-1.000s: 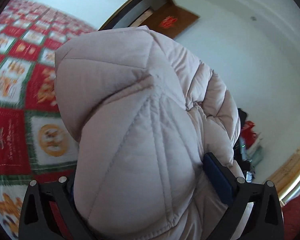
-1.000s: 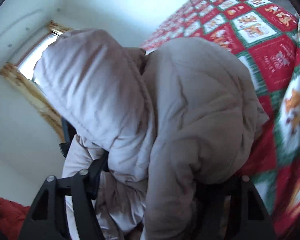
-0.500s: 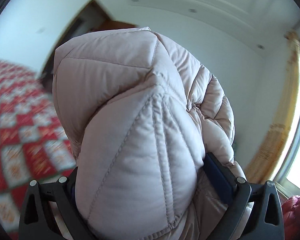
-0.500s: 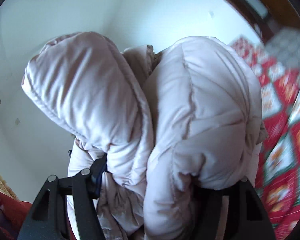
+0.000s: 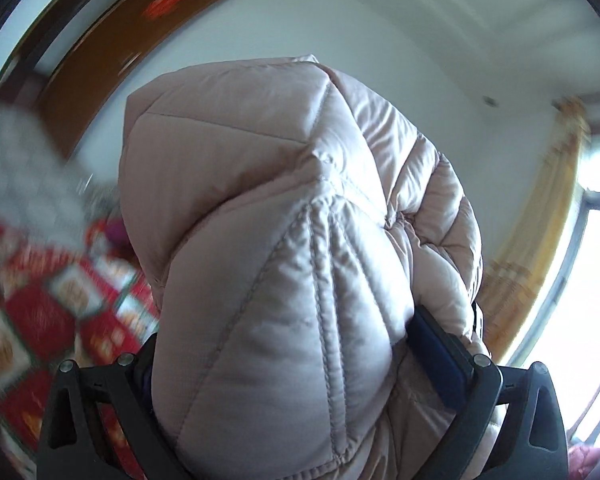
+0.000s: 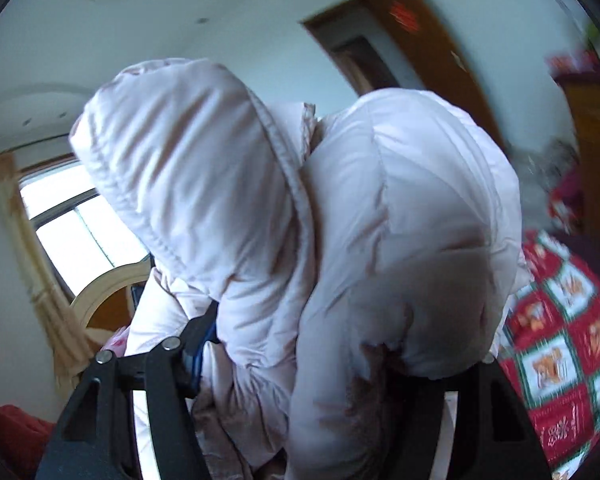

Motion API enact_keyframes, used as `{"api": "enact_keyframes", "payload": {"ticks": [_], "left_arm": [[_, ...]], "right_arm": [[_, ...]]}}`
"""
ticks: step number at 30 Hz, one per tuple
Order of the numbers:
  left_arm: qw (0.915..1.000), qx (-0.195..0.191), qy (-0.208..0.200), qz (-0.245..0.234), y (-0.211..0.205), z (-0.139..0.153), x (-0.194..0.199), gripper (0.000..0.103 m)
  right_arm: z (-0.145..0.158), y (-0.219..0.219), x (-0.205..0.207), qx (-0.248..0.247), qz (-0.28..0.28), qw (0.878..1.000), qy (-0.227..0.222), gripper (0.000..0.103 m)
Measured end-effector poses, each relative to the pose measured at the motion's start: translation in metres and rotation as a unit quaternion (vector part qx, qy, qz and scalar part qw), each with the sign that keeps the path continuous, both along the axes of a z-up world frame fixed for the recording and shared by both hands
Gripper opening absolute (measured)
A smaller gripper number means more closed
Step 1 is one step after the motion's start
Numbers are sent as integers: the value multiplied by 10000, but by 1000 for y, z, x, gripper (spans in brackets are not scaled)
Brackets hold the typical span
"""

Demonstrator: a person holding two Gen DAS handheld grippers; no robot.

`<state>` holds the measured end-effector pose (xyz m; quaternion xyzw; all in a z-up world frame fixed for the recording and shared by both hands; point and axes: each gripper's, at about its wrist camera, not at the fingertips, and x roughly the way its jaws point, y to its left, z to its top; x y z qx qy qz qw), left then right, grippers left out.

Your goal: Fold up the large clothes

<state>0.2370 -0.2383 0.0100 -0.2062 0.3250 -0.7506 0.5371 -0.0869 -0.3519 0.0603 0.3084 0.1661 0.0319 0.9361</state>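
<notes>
A pale pink quilted puffer jacket [image 5: 284, 264] fills the left wrist view, bunched thick between the fingers. My left gripper [image 5: 288, 376] is shut on the jacket, its blue pad [image 5: 436, 360] pressed into the fabric. In the right wrist view the same jacket [image 6: 380, 240] bulges in two lobes over the fingers. My right gripper [image 6: 332, 376] is shut on the jacket too. Both grippers hold it lifted off the bed, and their fingertips are buried in the padding.
A red, green and white patchwork quilt [image 5: 40, 320] covers the bed at the lower left, and it also shows in the right wrist view [image 6: 560, 340]. A brown door [image 6: 412, 40], a bright window [image 6: 72, 224] with yellow curtains [image 5: 540, 232], and white walls surround.
Both grippers have swung upward and turned with the jacket. The quilt has slid out to the frame edges and the door, window and ceiling have come into view. The grips are unchanged.
</notes>
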Motion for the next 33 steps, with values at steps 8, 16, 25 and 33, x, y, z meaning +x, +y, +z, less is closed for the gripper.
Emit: {"api": "enact_keyframes", "payload": {"ticks": [8, 16, 25, 33], "left_arm": [[9634, 2273, -171, 1414, -14, -99, 85, 102], [9052, 3022, -1711, 2448, -34, -86, 77, 102], [8414, 3055, -3565, 2675, -15, -40, -7, 102], [8365, 2935, -3808, 2629, -15, -50, -24, 102]], "right_arm": [[-113, -34, 76, 302, -324, 9941, 993, 64], [-145, -66, 83, 682, -676, 9870, 1290, 72], [-92, -24, -9, -106, -1359, 9826, 1262, 79], [-14, 27, -36, -1544, -2120, 9606, 916, 79]]}}
